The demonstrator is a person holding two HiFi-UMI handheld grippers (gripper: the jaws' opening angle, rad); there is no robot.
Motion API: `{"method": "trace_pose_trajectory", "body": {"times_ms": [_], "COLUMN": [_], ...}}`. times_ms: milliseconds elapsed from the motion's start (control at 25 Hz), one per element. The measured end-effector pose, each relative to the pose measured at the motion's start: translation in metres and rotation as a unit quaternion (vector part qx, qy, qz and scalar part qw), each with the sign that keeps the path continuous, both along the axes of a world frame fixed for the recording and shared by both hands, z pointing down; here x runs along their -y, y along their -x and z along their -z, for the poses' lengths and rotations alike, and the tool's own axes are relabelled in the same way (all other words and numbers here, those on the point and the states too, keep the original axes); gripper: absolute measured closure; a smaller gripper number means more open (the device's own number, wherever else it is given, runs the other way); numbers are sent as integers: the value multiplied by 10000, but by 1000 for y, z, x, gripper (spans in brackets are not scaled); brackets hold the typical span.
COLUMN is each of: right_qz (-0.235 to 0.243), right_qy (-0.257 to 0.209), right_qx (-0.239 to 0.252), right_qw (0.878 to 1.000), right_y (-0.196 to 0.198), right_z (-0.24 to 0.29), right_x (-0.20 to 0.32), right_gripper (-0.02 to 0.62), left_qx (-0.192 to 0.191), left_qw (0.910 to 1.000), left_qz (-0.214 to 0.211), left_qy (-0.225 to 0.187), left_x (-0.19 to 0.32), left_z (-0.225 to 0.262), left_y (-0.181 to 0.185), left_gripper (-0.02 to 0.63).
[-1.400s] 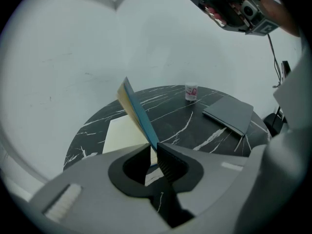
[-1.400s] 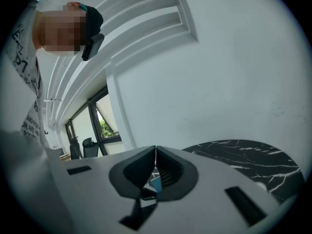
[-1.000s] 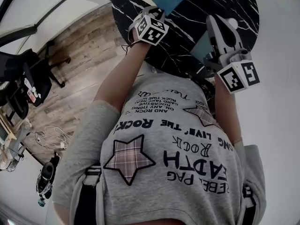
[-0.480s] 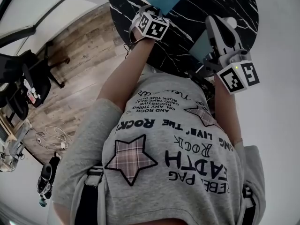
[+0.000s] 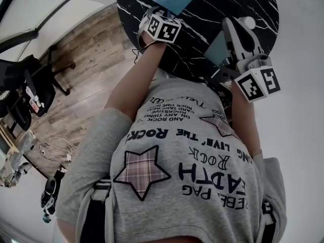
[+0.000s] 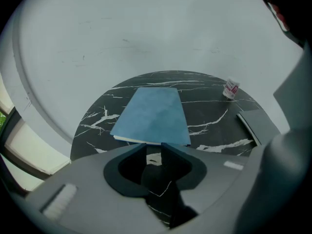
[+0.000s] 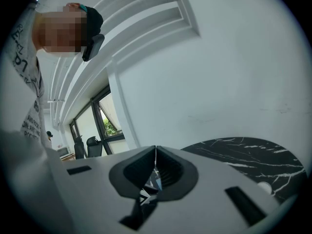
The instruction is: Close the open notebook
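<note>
The notebook (image 6: 151,115) lay shut and flat, blue cover up, on the black marble bench (image 6: 214,116). Its long axis ran away from the left gripper (image 6: 153,147), near short edge facing it. That arm reached forward, fingers slightly spread, nothing between them. The right gripper (image 7: 155,150) was held well apart at the bench's right, fingers pressed together.

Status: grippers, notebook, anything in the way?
Left gripper open, empty, just short of notebook. Right gripper shut. The notebook lies closed on table. Nothing between.
</note>
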State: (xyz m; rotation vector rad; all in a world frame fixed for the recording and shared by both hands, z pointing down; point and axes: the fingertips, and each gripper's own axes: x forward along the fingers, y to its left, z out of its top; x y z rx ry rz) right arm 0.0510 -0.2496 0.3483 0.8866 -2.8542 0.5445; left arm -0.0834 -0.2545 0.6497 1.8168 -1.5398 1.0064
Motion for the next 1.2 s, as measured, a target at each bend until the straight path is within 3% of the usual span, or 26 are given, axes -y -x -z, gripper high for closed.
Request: {"method": "trace_pose_trajectory", "body": {"times_ms": [400, 680, 920, 1200], "right_qz": [31, 9, -47, -33], "right_qy": [-22, -50, -74, -113], "right_qx": [-6, -65, -95, -47], "right_qw": [10000, 10000, 9999, 9999], "right_y": [0, -6, -14, -15], "right_z": [1, 3, 6, 8], "right_x": [-3, -6, -8, -9], "right_gripper": [583, 581, 581, 582], "left_qx": [-77, 2, 29, -351], "left_qw": [9990, 9989, 9985, 9979], "left_qz": [-120, -448, -541, -441], "left_qy": [-416, 102, 107, -313], "left_x": [16, 17, 16, 18], "left_z": [20, -8, -10, 21], "left_y": [5, 10, 9, 3], "left_gripper": [513, 583, 595, 597]}}
